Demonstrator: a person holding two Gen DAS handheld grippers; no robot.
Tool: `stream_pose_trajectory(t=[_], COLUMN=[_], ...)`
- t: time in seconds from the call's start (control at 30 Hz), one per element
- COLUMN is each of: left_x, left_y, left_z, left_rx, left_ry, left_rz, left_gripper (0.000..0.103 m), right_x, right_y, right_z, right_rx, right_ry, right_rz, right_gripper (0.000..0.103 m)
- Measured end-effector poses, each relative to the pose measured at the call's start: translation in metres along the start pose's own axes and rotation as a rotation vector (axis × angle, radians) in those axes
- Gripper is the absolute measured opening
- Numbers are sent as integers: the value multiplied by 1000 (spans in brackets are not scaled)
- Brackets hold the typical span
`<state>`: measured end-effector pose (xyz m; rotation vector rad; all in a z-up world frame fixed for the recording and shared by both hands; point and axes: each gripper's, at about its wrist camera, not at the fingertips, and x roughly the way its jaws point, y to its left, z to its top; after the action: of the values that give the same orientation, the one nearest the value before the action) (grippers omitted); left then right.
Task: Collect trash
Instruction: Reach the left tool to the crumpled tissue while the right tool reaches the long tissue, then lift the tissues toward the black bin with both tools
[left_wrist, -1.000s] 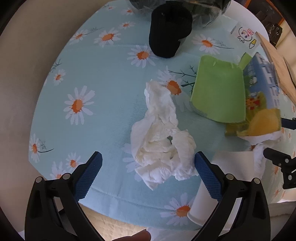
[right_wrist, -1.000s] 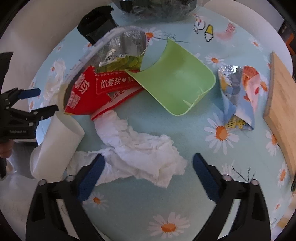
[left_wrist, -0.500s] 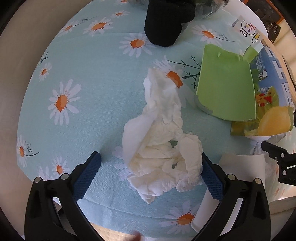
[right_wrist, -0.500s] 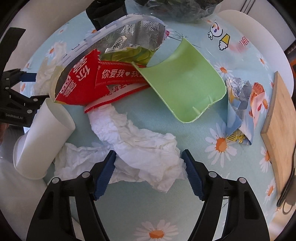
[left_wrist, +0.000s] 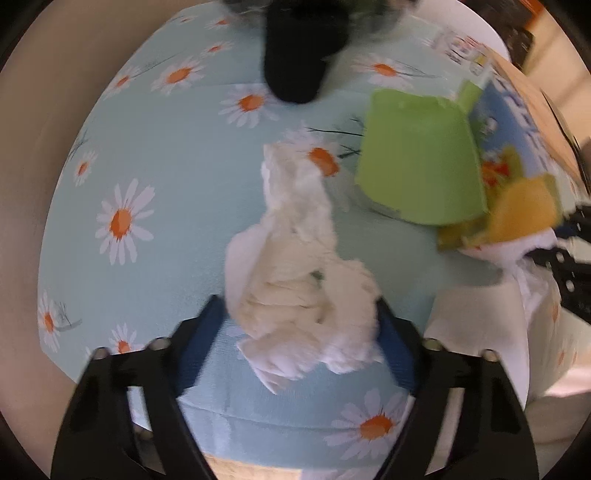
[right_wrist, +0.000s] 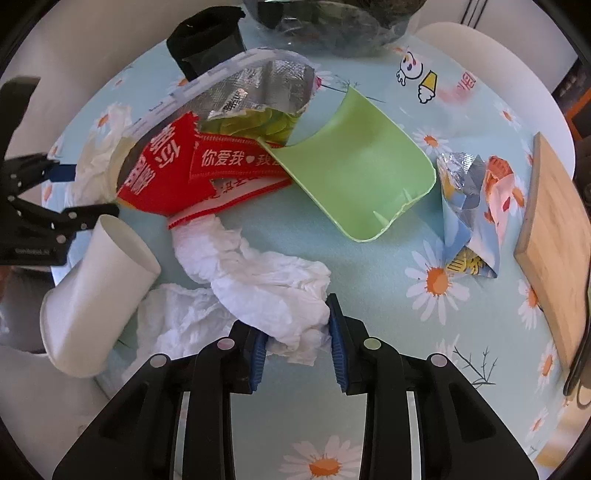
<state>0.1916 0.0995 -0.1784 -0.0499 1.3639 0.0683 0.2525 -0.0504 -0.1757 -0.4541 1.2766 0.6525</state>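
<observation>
On the round table with the pale blue daisy-print cloth (right_wrist: 369, 258), both grippers grasp paper at once. Right gripper (right_wrist: 295, 347): blue-padded fingers drawn close, pinching the near end of a long crumpled white paper tissue (right_wrist: 258, 277) at 6 o'clock of the right wrist view. Left gripper (left_wrist: 301, 345): fingers half closed, pads touching both sides of a second crumpled white tissue wad (left_wrist: 295, 266) at 6 o'clock of the left wrist view; blur leaves the firmness of that grip uncertain.

Nothing appears collected yet; both tissues lie on the cloth. Remaining trash, right wrist view: toppled white paper cup (right_wrist: 96, 291) at 9 o'clock, another white tissue (right_wrist: 177, 321) beside it, torn red foil-lined snack wrapper (right_wrist: 207, 147) at 11 o'clock, broken green plastic container (right_wrist: 354, 170) at 1 o'clock, small blue-and-orange foil packet (right_wrist: 472, 206) at 3 o'clock. Dark plastic bag (right_wrist: 332, 26) at 12 o'clock is a likely destination. Also present: black cup-like object (right_wrist: 207, 44) and wooden board (right_wrist: 554, 236).
</observation>
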Motion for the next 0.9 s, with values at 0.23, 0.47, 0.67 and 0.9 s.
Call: stream_pose_trajectory(t=[0.23,0.47,0.67,0.9], left_x=[-6,-29,-62,-87], left_y=[8,9,4,2], left_z=[4,-7,-12,-4], left_rx=[13,28,52,55], left_ry=[32,30,-13,-59], left_rz=[-6,-6,24,84], left_gripper=[42,42,42,42], right_x=[-15,-63,-107,-147], right_y=[-16,-37,-56,-67], right_z=[-27,-41,-41,-29], right_rx=[90,175,208,218], right_ry=[-19,-125,-220,-271], right_rz=[37,2,-57,-115], right_gripper=[26,26,26,27])
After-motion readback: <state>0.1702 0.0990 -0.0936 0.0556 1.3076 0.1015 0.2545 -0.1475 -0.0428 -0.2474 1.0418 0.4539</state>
